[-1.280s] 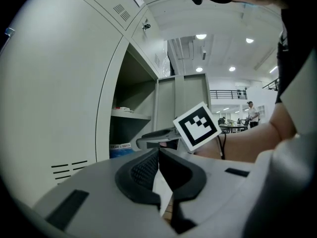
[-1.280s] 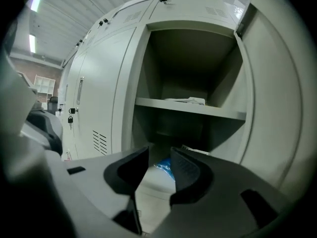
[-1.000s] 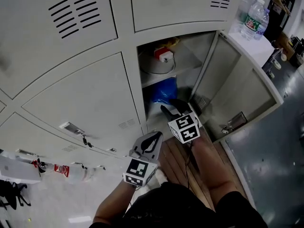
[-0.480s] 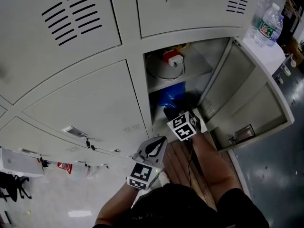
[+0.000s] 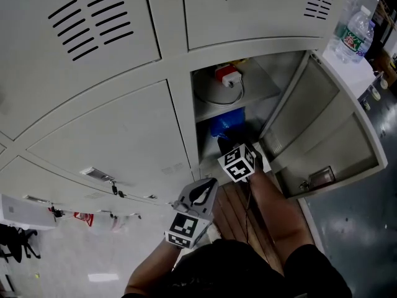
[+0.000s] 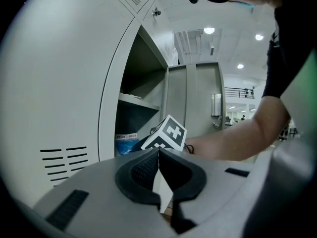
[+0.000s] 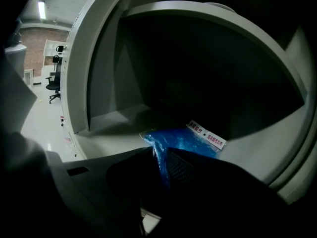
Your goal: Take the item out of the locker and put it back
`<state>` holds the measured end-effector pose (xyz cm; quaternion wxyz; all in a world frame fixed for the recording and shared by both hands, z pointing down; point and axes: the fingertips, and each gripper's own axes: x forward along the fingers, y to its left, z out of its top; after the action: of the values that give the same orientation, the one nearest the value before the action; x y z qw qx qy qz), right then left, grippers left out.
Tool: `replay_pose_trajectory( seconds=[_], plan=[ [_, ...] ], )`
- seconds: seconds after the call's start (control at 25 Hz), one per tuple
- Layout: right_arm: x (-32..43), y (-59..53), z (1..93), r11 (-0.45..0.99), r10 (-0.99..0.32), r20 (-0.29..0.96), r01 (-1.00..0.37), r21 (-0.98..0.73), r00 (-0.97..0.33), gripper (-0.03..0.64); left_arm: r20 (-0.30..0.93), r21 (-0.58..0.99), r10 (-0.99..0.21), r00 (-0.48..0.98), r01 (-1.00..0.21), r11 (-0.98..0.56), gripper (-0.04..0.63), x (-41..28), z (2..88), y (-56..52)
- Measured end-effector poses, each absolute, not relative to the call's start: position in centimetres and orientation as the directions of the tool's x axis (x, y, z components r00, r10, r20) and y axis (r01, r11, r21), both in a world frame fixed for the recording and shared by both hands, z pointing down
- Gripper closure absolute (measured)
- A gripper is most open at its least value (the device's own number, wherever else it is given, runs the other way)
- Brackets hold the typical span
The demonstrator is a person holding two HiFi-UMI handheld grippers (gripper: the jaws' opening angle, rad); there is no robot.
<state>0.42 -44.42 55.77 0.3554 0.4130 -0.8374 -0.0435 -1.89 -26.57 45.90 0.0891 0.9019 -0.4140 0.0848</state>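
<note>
Pale steel lockers (image 5: 111, 123) fill the wall. One compartment has its door (image 5: 322, 123) swung wide to the right, and a shelf (image 5: 248, 98) splits it into an upper and a lower bay. On the floor of the lower bay lies the blue packet (image 7: 190, 138), with a white label strip at its far end. The right gripper (image 7: 159, 158) reaches into that bay, pointing downward. Its jaws have just been closing, and the near edge of the packet's film stands between them, pinched by the pads. The left gripper (image 6: 158, 155) hangs outside, low in front of the neighbouring closed door, its jaws pressed together on nothing. The step in hand looks like the taking-out. To do it well, the person would want a firm bite before pulling, since only a thin crinkled edge is caught and it could slip free. After that, a small lift off the floor and a straight draw toward the opening should keep the packet clear of the shelf above and the frame at the left. The left gripper is best kept outside, out of the path.
</note>
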Motion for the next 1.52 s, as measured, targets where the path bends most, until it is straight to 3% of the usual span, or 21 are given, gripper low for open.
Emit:
replay_pose_trajectory(
  seconds=[0.12,0.28,1.52],
  plan=[
    [0.7,-44.5,56.0,0.636,-0.736,0.565,-0.665,0.39,-0.372,0.575,0.226,0.093,-0.729,0.646,-0.76,-0.644,0.591,-2.0,45.9,-26.4],
    [0.7,-44.4,56.1,0.622,-0.738,0.574,-0.689,0.372,-0.356,0.587,0.229,0.091,-0.724,0.651,-0.755,-0.65,0.591,-2.3,45.9,-26.1],
    [-0.6,-33.6,49.9,0.475,-0.816,0.443,-0.868,0.149,-0.371,0.603,0.195,0.103,-0.658,0.727,-0.683,-0.723,0.591,-6.2,44.8,-18.5]
  ],
)
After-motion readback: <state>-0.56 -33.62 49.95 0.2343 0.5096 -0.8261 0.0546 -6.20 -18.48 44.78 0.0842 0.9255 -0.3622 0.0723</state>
